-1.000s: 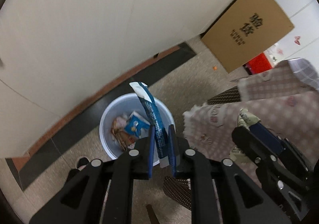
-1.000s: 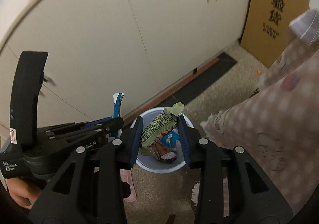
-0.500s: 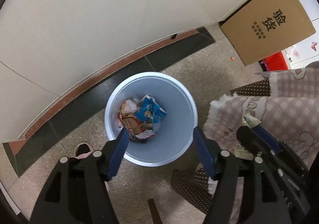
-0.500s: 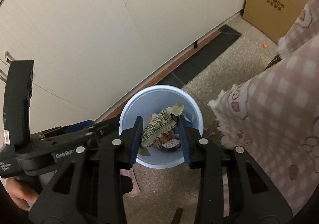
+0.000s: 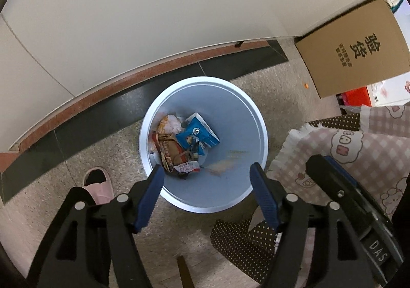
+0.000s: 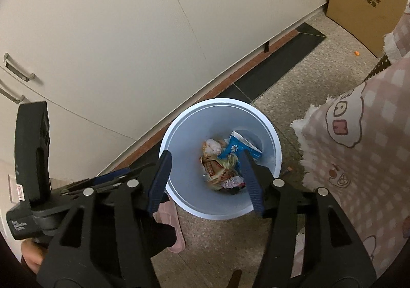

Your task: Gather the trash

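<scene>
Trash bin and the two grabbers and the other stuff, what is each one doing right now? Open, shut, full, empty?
left gripper: open, holding nothing, above the bin.
right gripper: open, holding nothing, above the bin.
trash bin: upright on the floor, no lid, wrappers only at the bottom.
blue wrapper: lying inside the bin.
green wrapper: blurred, inside the bin.
cabinet doors: shut.
pink slipper: on the floor beside the bin.
cardboard box: leaning against the cabinet.

Open bin mouth point(image 5: 256, 119) below, hemmed by cabinet point(image 5: 153, 19), pink blanket point(image 5: 358, 154), slipper point(image 5: 98, 185).
</scene>
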A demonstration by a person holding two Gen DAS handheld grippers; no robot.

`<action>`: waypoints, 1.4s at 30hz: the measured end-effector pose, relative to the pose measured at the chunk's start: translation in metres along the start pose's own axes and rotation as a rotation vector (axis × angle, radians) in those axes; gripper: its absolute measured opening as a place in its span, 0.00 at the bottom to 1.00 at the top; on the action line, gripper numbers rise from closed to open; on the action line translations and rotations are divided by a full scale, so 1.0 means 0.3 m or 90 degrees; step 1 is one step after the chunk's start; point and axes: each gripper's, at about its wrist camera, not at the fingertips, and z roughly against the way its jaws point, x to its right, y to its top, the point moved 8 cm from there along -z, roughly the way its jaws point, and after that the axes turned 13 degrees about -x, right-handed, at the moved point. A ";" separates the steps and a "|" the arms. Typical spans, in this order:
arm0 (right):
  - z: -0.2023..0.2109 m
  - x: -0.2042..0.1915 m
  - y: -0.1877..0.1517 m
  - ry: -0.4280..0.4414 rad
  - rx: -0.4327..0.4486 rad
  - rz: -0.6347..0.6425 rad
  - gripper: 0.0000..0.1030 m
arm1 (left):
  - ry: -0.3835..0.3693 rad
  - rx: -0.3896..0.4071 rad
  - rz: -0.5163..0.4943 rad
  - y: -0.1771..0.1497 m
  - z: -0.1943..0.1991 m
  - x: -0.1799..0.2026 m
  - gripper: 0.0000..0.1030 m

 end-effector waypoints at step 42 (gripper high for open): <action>-1.036 0.750 -0.349 -0.062 -0.157 -0.309 0.56 | 0.200 0.062 0.232 -0.054 -0.341 -0.443 0.14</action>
